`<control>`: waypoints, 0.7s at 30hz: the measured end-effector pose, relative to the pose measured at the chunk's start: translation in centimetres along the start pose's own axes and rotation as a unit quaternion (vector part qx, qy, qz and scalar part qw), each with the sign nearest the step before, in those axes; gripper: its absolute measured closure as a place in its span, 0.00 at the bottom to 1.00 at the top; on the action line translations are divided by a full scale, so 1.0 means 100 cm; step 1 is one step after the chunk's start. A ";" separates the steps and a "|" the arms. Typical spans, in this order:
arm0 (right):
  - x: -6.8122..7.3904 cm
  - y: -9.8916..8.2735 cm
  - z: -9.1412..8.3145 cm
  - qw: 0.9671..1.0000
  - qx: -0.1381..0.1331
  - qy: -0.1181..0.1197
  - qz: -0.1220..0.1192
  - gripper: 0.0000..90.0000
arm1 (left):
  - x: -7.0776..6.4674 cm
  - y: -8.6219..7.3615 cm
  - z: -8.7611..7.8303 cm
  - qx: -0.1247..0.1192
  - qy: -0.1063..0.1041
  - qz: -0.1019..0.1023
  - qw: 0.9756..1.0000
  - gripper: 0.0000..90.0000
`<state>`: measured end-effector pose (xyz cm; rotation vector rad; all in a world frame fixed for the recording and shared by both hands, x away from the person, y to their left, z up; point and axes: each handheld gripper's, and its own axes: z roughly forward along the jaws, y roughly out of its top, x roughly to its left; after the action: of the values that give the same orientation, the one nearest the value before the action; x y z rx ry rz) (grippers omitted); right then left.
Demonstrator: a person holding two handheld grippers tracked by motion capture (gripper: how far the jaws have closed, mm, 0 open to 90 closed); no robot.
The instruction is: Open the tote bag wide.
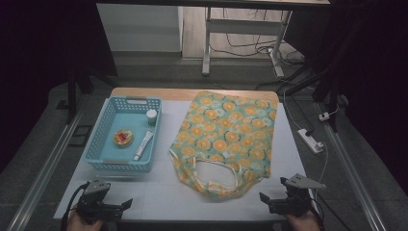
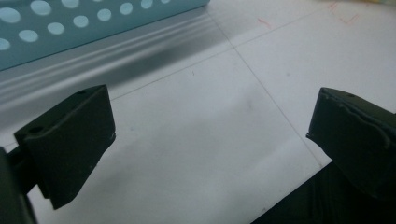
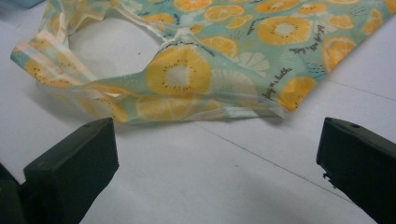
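Both grippers — left gripper (image 1: 126, 204), right gripper (image 1: 263, 197) — sit at the table's (image 1: 159, 192) near edge, jaws apart, empty. Blue basket (image 1: 98, 139) holds a tube (image 1: 143, 144), jar (image 1: 151, 116) and round tin (image 1: 123, 137); the fruit-print bag (image 1: 226, 134) lies flat beside it — bare tabletop between.

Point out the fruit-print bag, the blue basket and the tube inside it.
fruit-print bag (image 1: 226, 130), high view, middle of the flat cloth body.
blue basket (image 1: 96, 137), high view, its left perforated wall.
tube (image 1: 143, 145), high view, middle of the tube lying in the basket.
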<state>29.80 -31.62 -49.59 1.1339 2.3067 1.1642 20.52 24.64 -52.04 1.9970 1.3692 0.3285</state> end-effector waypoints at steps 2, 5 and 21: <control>0.000 0.000 0.001 1.000 0.003 0.003 -0.001 0.00 | 0.000 0.000 0.000 -0.002 -0.002 0.001 1.000 0.01; 0.000 0.001 0.002 1.000 0.007 0.005 -0.001 0.00 | 0.000 0.000 0.001 0.002 -0.003 0.003 1.000 0.01; 0.002 0.002 0.005 0.999 0.023 0.017 -0.018 0.00 | -0.001 0.002 0.004 0.018 -0.018 0.014 1.000 0.00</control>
<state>30.05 -31.16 -49.75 1.0926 2.3808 1.1312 20.82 24.32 -52.18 2.0423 1.3351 0.2816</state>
